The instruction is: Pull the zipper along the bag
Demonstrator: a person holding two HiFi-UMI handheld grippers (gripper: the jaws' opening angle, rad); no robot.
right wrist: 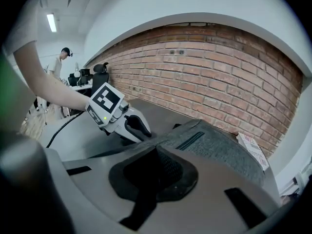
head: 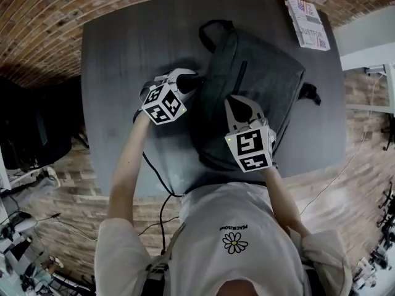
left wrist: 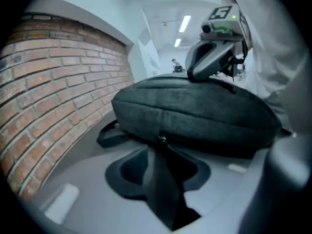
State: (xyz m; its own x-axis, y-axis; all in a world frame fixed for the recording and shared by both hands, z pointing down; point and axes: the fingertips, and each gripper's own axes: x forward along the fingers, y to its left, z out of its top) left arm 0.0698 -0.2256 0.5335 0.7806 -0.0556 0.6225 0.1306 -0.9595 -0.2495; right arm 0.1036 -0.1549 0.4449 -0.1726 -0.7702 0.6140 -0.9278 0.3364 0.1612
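Note:
A dark grey bag (head: 259, 85) lies flat on the dark table (head: 117, 73). My left gripper (head: 196, 79) is at the bag's left edge and stands open. In the left gripper view the small zipper slider (left wrist: 161, 140) sits on the bag's side seam, just ahead of the parted jaws, and the pads do not press on it. My right gripper (head: 234, 100) rests on top of the bag with its jaws shut. Its tips touch the fabric (right wrist: 219, 145). Whether any fabric is pinched between them does not show.
A printed booklet (head: 307, 22) lies at the table's back right corner. The bag's strap loop (head: 210, 26) points toward the back, and a buckle end (head: 310, 93) sticks out on the right. A black cable (head: 162, 184) hangs off the front edge. A brick wall borders the table.

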